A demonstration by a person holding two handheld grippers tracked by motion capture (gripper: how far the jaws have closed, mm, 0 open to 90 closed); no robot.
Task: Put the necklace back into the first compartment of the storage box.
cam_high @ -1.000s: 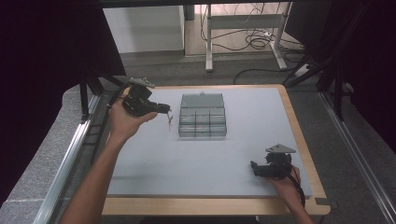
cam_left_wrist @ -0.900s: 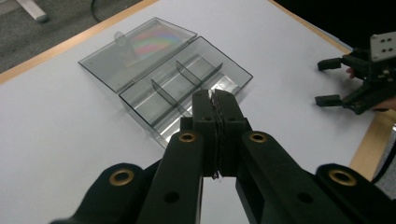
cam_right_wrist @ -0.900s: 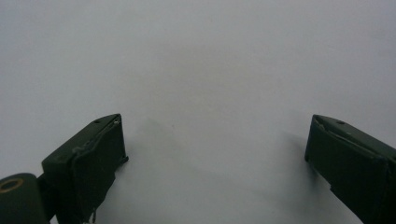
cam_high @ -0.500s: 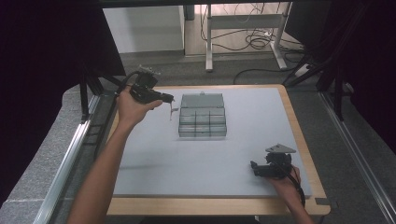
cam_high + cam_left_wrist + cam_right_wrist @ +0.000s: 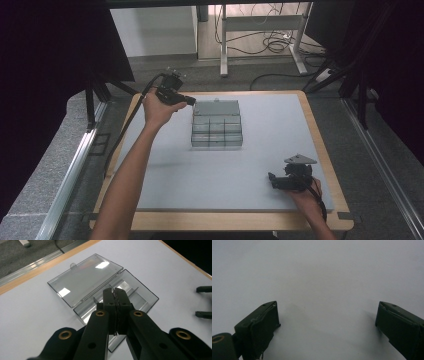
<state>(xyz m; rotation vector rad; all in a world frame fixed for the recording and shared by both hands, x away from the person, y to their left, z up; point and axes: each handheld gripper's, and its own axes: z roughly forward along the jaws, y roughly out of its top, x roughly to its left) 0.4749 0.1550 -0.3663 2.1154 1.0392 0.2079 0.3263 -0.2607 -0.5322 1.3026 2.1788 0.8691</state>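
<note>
One clear plastic box [image 5: 217,125] lies in the upper middle of the desk [image 5: 260,165], lid folded back flat, probably to keep its compartments reachable. The left gripper [image 5: 114,293] hovers over it, fingers pressed together. The right gripper [image 5: 272,179] rests lower right, fingers wide apart.

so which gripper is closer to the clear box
Left. The left gripper, fingers shut, sits at the box's far-left corner by the open lid; the right gripper rests apart near the table's front edge.

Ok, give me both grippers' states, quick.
Left gripper: shut, nothing visible between the jaws, above the open clear box.
Right gripper: open, empty, over the table.
</note>
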